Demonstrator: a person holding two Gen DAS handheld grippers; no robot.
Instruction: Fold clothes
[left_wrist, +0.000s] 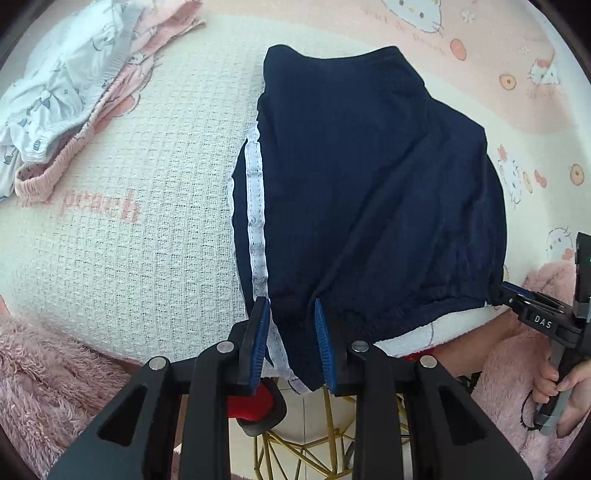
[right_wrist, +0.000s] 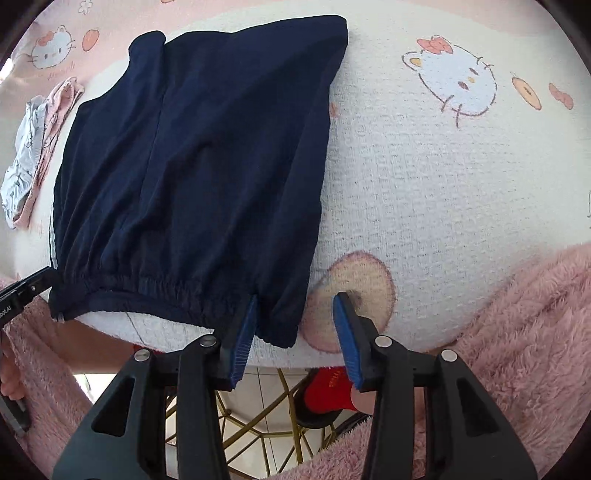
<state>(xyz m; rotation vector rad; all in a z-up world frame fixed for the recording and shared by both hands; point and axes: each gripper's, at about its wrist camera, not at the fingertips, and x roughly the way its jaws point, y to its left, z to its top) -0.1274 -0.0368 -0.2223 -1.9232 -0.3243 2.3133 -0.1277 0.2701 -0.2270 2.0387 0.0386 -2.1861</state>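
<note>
Navy shorts (left_wrist: 369, 166) (right_wrist: 203, 147) with a white side stripe (left_wrist: 256, 206) lie flat on a cream blanket, elastic waistband at the near edge. My left gripper (left_wrist: 290, 301) stands open over the waistband's stripe-side corner; the cloth lies loosely between its blue pads (left_wrist: 258, 332) and hangs over the edge. My right gripper (right_wrist: 297, 296) is open at the other waistband corner, one finger on the cloth's hem, the other on a peach print (right_wrist: 351, 295) beside it. Each gripper shows at the edge of the other's view, the right gripper (left_wrist: 517, 295) and the left gripper (right_wrist: 29, 286).
The cream blanket (left_wrist: 147, 166) (right_wrist: 443, 203) carries cartoon cat prints. A pile of white and pink clothes (left_wrist: 66, 92) (right_wrist: 33, 147) lies at the far left. Pink fluffy sleeves (left_wrist: 44, 369) (right_wrist: 517, 314) flank the near edge. A gold wire frame (left_wrist: 314, 443) and tiled floor lie below.
</note>
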